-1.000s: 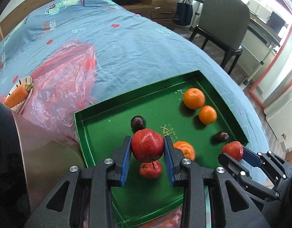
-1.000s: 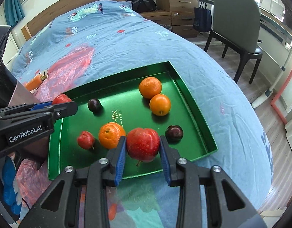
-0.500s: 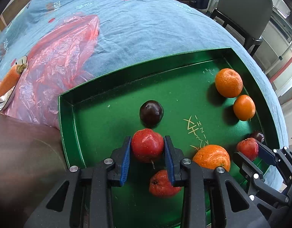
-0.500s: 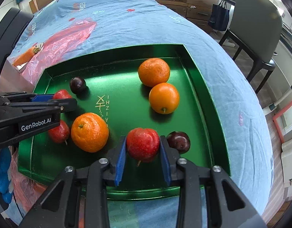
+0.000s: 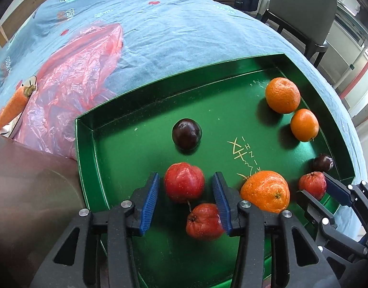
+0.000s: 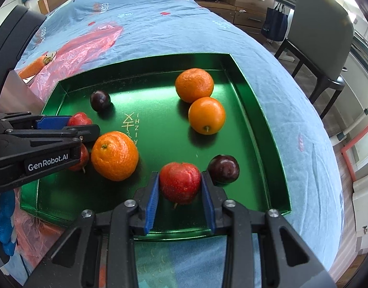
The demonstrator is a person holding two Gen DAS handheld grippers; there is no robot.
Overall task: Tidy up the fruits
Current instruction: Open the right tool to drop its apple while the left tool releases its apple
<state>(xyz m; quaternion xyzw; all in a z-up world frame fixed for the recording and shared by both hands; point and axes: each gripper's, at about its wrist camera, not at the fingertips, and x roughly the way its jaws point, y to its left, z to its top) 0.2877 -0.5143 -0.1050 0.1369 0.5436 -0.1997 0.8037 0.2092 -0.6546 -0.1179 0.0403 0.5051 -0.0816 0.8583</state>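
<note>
my left gripper (image 5: 185, 198) fingers just opening, gaps both sides of red apple (image 5: 184, 182), which sits on green tray (image 5: 145, 100) floor near plum (image 5: 186, 134). my right gripper (image 6: 180, 198) fingers narrow around second red apple (image 6: 179, 183); contact unclear, apple low in tray beside dark plum (image 6: 223, 168).

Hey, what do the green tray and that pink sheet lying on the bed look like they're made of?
Green tray: probably thin painted or anodised metal, since it has a glossy, mirror-like sheen, crisp folded walls and sharp corners; hard plastic is possible. Pink sheet: thin plastic film, likely a bag, as it is translucent, crinkled and shiny along the creases.
</note>
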